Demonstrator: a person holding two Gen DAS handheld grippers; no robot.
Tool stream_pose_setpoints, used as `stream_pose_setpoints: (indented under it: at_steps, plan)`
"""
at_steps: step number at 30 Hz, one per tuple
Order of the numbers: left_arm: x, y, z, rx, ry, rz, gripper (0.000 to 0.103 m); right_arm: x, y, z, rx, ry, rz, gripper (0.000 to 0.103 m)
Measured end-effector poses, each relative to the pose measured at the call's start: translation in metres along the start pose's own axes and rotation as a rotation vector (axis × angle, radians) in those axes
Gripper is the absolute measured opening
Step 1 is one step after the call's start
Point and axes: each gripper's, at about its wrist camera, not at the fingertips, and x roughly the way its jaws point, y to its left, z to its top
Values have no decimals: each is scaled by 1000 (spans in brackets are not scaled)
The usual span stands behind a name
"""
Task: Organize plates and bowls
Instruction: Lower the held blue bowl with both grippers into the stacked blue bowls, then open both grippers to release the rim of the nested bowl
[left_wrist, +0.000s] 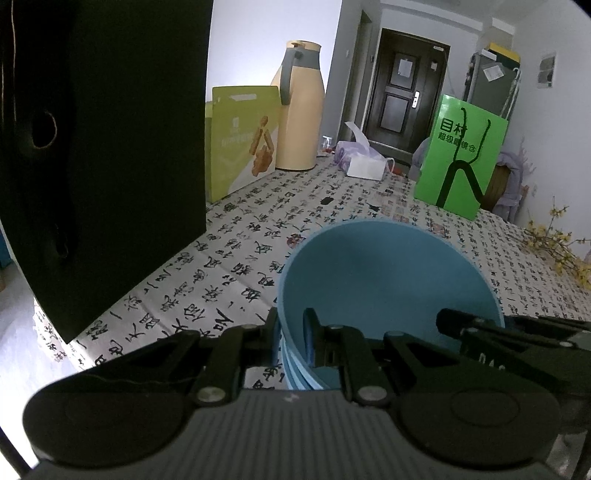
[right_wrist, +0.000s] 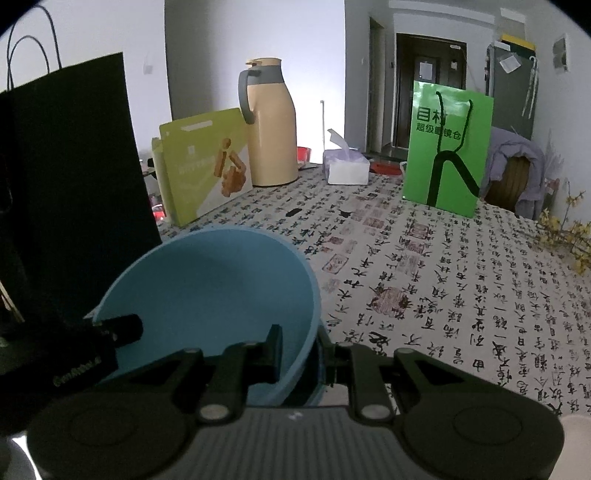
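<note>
Blue bowls (left_wrist: 388, 280) sat nested in a stack on the desk (left_wrist: 221, 266), near its front edge; the top bowl was empty. At least three rims showed on the stack's left side in the left wrist view (exact count unclear). The left gripper (left_wrist: 291, 332) was pinched tight on the stack's near-left wall, one finger inside the top bowl, the other outside. The right gripper (right_wrist: 299, 354) was clamped on the near-right wall of the same blue bowls (right_wrist: 207, 288), inner finger in the top bowl, outer finger against the outside (only a sliver of gap, filled by the walls). Each gripper showed at the edge of the other's view, at opposite sides of the rim.

Behind the stack, counted: one black paper bag (left_wrist: 103, 155) on the left, one yellow-green carton (right_wrist: 207, 166), one beige thermos jug (right_wrist: 269, 125), one tissue box (right_wrist: 347, 166) with a tissue sticking up, one bright green paper bag (right_wrist: 447, 147) standing upright. Yellow flower sprigs (right_wrist: 569, 229) lay at the far right of the desk.
</note>
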Motion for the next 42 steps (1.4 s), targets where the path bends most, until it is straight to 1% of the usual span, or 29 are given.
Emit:
stream_pose_setpoints:
  at_steps: [6, 8, 11, 16, 25, 30, 32, 33, 34, 35, 36, 37, 38, 39, 40, 41, 42]
  plan:
    - [-1, 0, 1, -7, -3, 7, 11, -4, -3, 3, 12, -29, -8, 16]
    - [-1, 0, 2, -6, -12, 13, 9, -5, -2, 4, 3, -42, -24, 13]
    - [0, -2, 3, -3, -8, 10, 9, -4, -3, 4, 1, -41, -32, 12]
    - [0, -3, 2, 5, -15, 12, 9, -2, -5, 2, -3, -42, -31, 11]
    - [2, 0, 4, -17, 2, -6, 9, 2, 3, -9, -73, -58, -76, 11]
    - [2, 0, 4, -18, -1, -9, 9, 2, -1, -9, -66, -53, -64, 12]
    - [0, 2, 5, -23, -8, -19, 11, -2, -7, -7, -33, -54, -25, 14]
    - [-2, 2, 6, -21, -18, -26, 12, -6, -13, -6, -12, -65, -1, 18]
    - [-4, 3, 7, -16, -27, -34, 14, -10, -16, -6, 1, -77, 16, 32]
    - [-7, 4, 9, -13, -39, -39, 22, -16, -21, -6, 13, -98, 33, 52]
    - [-9, 5, 10, -11, -50, -44, 39, -22, -25, -6, 23, -122, 42, 62]
    - [-12, 6, 11, -13, -67, -48, 50, -28, -29, -8, 31, -150, 47, 80]
    - [-16, 7, 11, -15, -91, -50, 68, -36, -33, -9, 34, -183, 56, 92]
    - [-20, 8, 11, -15, -118, -52, 80, -43, -36, -10, 31, -209, 66, 95]
    - [-24, 8, 11, -8, -147, -61, 84, -49, -39, -12, 27, -230, 75, 100]
    - [-28, 7, 10, 2, -173, -75, 93, -54, -41, -14, 22, -246, 82, 103]
    - [-32, 7, 8, 11, -196, -89, 103, -59, -44, -15, 21, -258, 84, 103]
